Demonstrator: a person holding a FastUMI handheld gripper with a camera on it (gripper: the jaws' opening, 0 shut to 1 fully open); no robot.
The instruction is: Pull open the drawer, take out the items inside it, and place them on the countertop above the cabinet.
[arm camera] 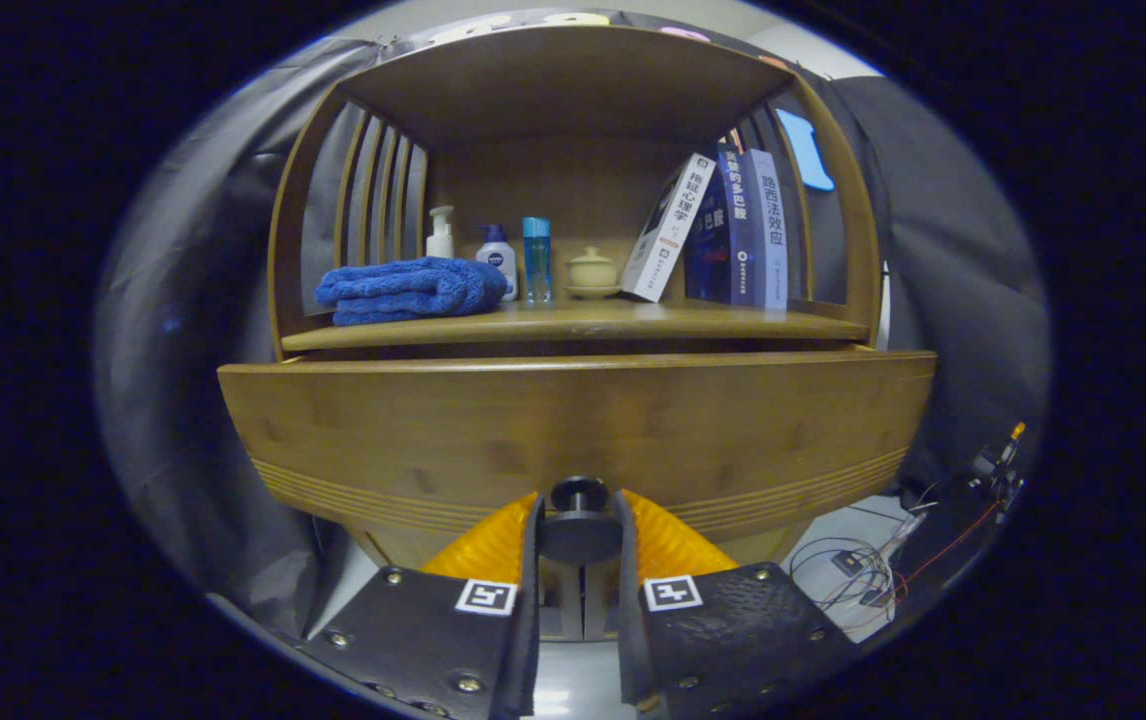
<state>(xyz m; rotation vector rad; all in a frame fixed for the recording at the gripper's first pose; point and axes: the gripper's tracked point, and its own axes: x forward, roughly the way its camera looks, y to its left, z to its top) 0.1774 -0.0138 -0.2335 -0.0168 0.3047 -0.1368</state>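
Note:
A wooden cabinet stands straight ahead, and its drawer front point(573, 425) bulges toward me, standing out a little from the cabinet body. A dark round knob point(578, 520) sits low on the drawer front. My gripper point(579, 525) is shut on that knob, one finger pressing each side of it. The drawer's inside is hidden behind its front panel. Above the drawer runs the countertop shelf point(623, 322).
On the countertop lie a folded blue towel point(411, 288), a white pump bottle point(440, 234), a white bottle with a blue cap point(498, 257), a blue tube point(536, 258), a small lidded cup point(592, 271) and three leaning books point(723, 228). Loose cables point(863, 575) lie on the floor at the right.

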